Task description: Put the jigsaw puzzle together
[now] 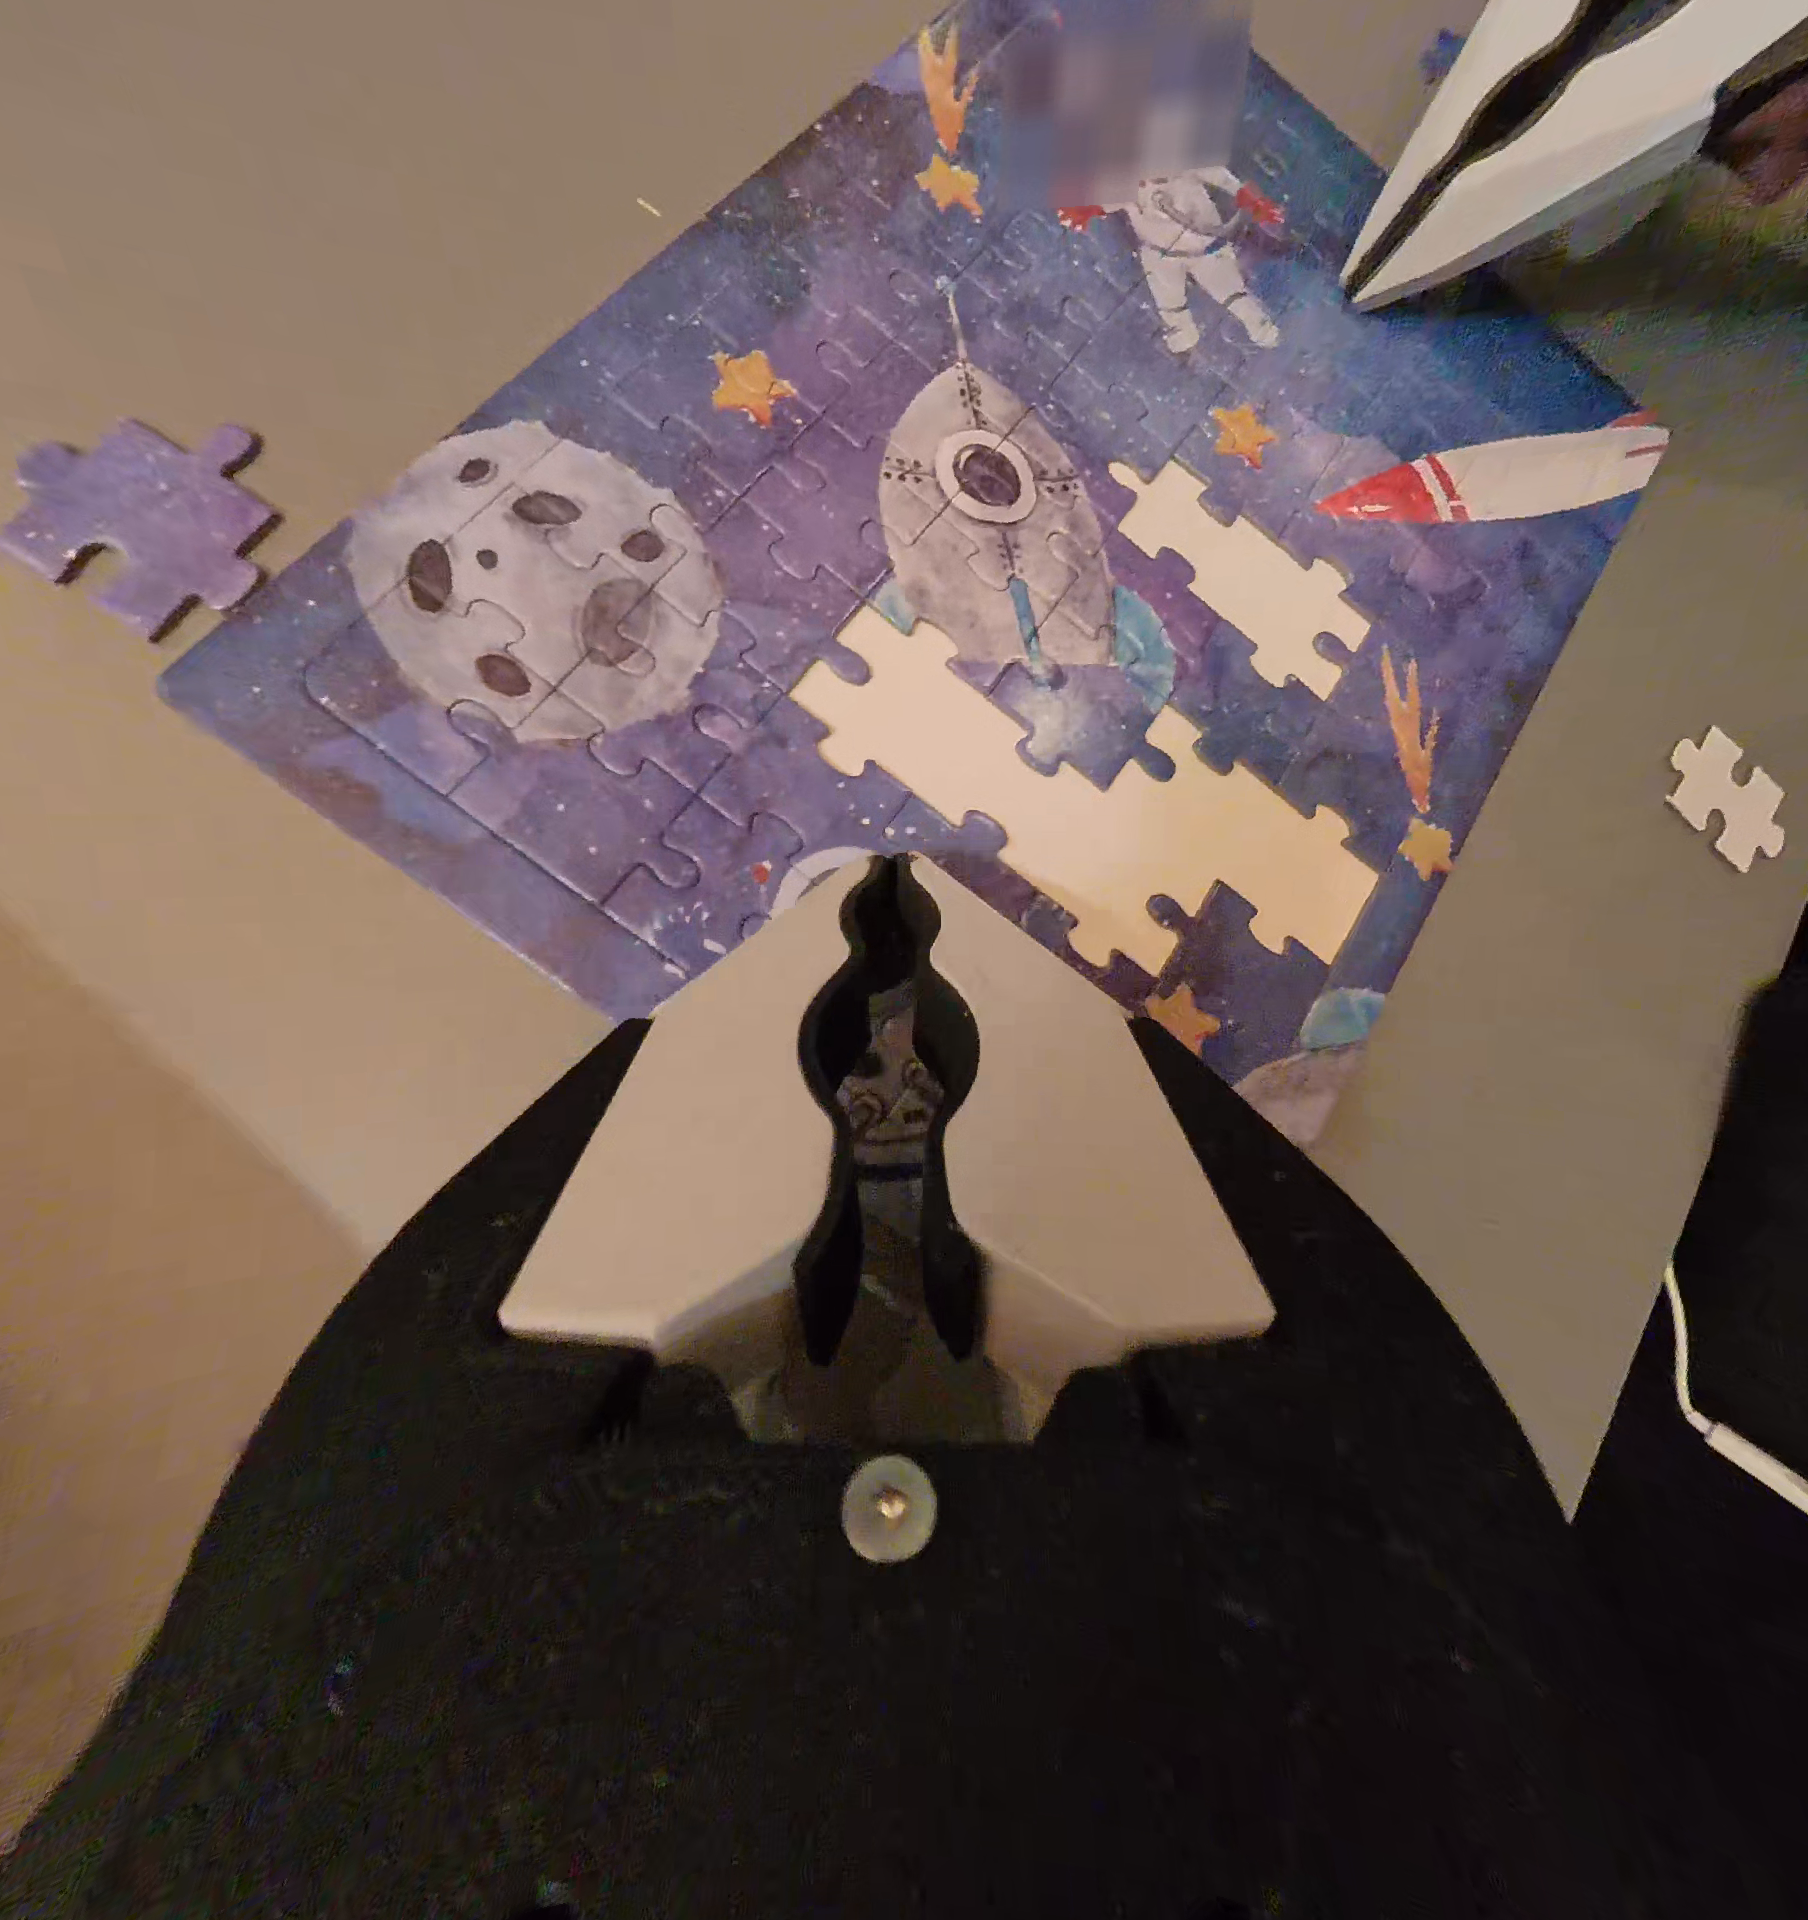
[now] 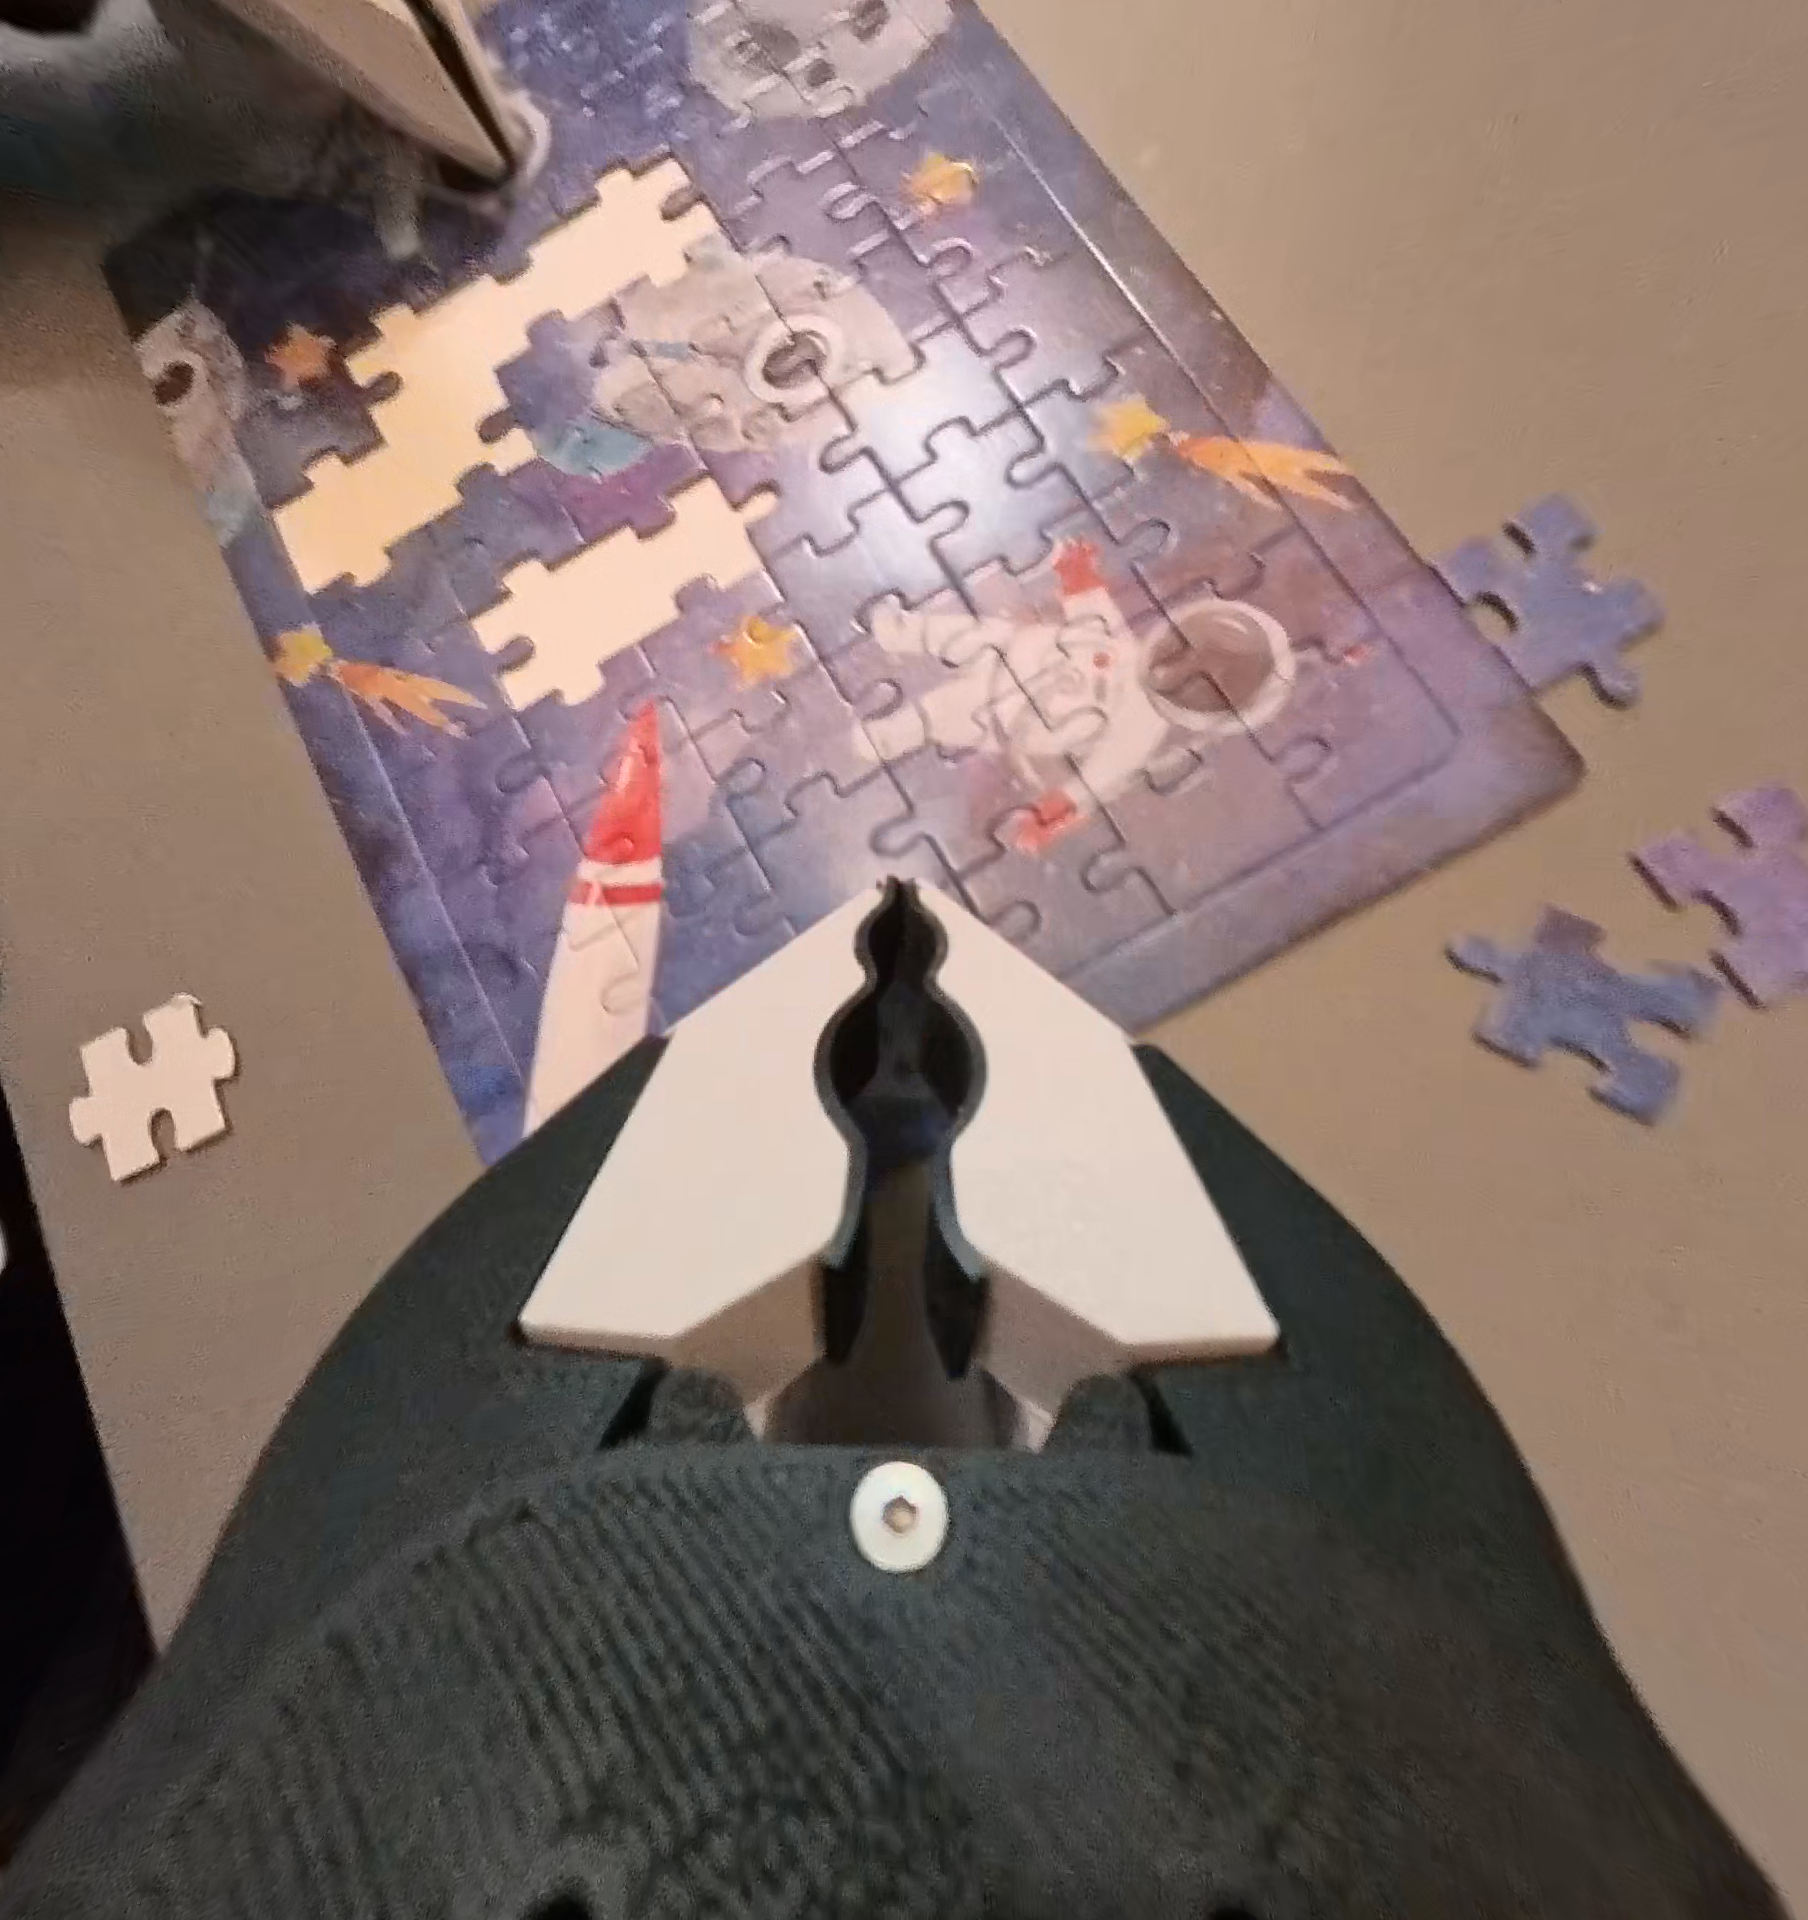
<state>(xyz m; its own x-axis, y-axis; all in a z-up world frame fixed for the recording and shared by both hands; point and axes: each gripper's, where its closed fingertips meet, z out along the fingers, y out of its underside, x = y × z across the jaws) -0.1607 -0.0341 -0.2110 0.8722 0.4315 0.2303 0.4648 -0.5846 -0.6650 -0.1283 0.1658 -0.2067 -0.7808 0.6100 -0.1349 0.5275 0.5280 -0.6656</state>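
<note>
With both the left gripper (image 1: 892,868) and right gripper (image 2: 895,891) closed and seemingly empty above the nearly finished puzzle (image 1: 671,582) on the table (image 1: 204,260), the loose pieces (image 2: 1586,1003) beside it looked thin, light and stiff, best pinched by an edge.

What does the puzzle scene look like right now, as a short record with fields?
surface: beige tabletop
puzzle: space-themed jigsaw, mostly assembled, flat on the tabletop
gaps: two cream empty patches, a larger and a smaller
loose pieces: three purple ones beside the puzzle in the right wrist view, one white face-down piece on the other side
left tool: closed, empty, tip over the puzzle's edge
right tool: closed, empty, over the puzzle near the red-and-white rocket
</note>
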